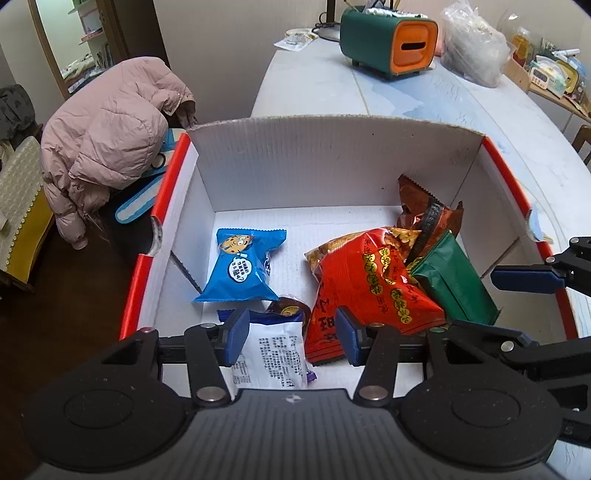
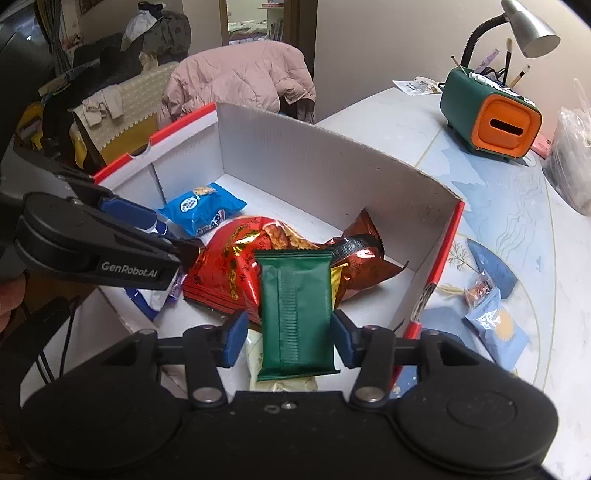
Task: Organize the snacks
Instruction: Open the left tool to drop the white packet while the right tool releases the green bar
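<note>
A white cardboard box (image 1: 332,162) with a red rim holds several snack packets: a blue cookie packet (image 1: 243,266), a red one (image 1: 369,280), a brown one (image 1: 424,206) and a green one (image 2: 295,317). The green packet lies on the pile between the pads of my right gripper (image 2: 290,341). A gap shows at its left pad, so the gripper is open. My left gripper (image 1: 291,339) is open over a white and blue packet (image 1: 273,354) on the box floor, with its right pad well clear of it.
On the pale table to the right of the box lie a light-blue packet (image 2: 496,332) and a small clear-wrapped sweet (image 2: 480,288). A green and orange holder (image 2: 491,118), a desk lamp (image 2: 532,33) and a plastic bag (image 1: 472,44) stand farther back. A pink jacket (image 1: 110,140) hangs left of the box.
</note>
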A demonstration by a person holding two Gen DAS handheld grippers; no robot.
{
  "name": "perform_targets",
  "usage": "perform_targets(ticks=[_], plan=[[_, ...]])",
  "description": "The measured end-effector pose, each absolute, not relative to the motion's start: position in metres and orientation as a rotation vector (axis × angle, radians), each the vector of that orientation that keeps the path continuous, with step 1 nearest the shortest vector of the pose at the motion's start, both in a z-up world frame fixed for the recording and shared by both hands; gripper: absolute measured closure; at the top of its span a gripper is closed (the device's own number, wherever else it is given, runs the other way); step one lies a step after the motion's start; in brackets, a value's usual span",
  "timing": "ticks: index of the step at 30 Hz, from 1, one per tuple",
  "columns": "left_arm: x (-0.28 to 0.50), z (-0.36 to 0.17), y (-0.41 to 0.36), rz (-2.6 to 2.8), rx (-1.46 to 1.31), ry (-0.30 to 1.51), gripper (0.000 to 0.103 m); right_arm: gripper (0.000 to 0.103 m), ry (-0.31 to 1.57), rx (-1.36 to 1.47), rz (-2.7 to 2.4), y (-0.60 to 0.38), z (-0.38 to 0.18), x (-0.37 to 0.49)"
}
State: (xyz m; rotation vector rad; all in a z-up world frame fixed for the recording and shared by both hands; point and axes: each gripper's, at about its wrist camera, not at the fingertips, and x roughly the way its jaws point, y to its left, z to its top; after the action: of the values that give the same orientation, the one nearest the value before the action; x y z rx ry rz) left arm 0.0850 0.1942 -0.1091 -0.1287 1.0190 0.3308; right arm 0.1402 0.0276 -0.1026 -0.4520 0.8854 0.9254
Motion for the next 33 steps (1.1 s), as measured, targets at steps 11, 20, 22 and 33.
perform_targets(ticks=[11,20,22,33], plan=[[0.064,-0.076,0.175,0.276,-0.132,0.919,0.047,0.045,0.85,-0.357,0.94,0.009,-0.077,0.134],[0.047,-0.048,0.151,0.212,-0.149,0.828,0.04,0.035,0.792,-0.284,0.946,-0.021,-0.05,0.129],[0.044,-0.042,0.145,0.196,-0.152,0.811,0.039,0.031,0.776,-0.268,0.942,-0.03,-0.044,0.127],[0.04,-0.023,0.107,0.127,-0.137,0.731,0.032,0.015,0.664,-0.221,0.914,-0.085,-0.018,0.119]])
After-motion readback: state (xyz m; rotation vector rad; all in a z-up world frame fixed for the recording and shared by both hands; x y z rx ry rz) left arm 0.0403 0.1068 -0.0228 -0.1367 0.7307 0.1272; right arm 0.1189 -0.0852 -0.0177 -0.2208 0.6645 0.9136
